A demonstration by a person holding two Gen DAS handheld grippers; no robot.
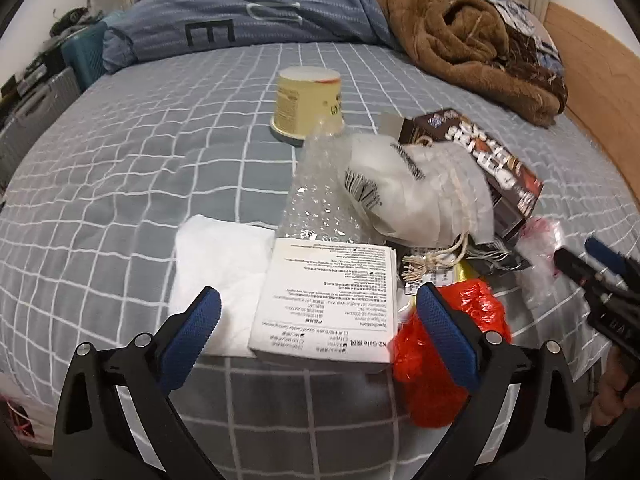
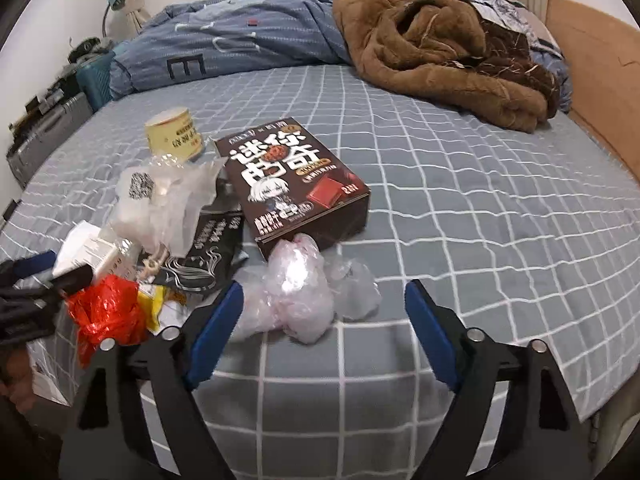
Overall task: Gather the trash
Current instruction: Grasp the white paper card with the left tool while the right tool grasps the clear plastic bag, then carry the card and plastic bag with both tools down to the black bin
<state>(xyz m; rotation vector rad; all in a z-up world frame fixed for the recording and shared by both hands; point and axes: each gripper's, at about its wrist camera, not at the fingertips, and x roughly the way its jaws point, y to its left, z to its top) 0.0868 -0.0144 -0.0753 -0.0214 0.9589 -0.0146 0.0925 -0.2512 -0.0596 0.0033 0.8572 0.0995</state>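
**A:** What do your fingers have?

**B:** Nothing on either side. My left gripper (image 1: 320,322) stands wide, its ribbed blue rubber pads (image 1: 192,336) clear of everything; between them lies the near end of a flat white printed cardboard box (image 1: 326,300). Its long axis runs away from me, print upside down to my view. My right gripper (image 2: 322,312) is also spread, empty, with a crumpled clear-pinkish plastic bag (image 2: 296,300) lying just ahead between the pads, soft and glossy, no clear long axis.

**A:** And around those?

**B:** Left of the white box, touching it, a soft white folded tissue or cloth (image 1: 218,268); I can't tell which through the blur. Right of it, a crinkled red plastic bag (image 1: 440,356) beside my right-hand finger. Behind the box, a sheet of clear bubble wrap (image 1: 320,196) and a translucent white drawstring pouch (image 1: 416,196) with a frayed cord.

**A:** Farther out?

**B:** A flat brown cardboard snack box (image 2: 296,188) with bold white lettering lies on its back, long axis slanting away to the left, its near end touching the pinkish bag. Beyond the heap, a pale yellow paper cup (image 1: 308,106) sits upside down, tapered. Everything rests on the grey bedsheet with a white grid (image 2: 460,200); a fuzzy brown blanket (image 2: 436,48) is bunched at the far edge.
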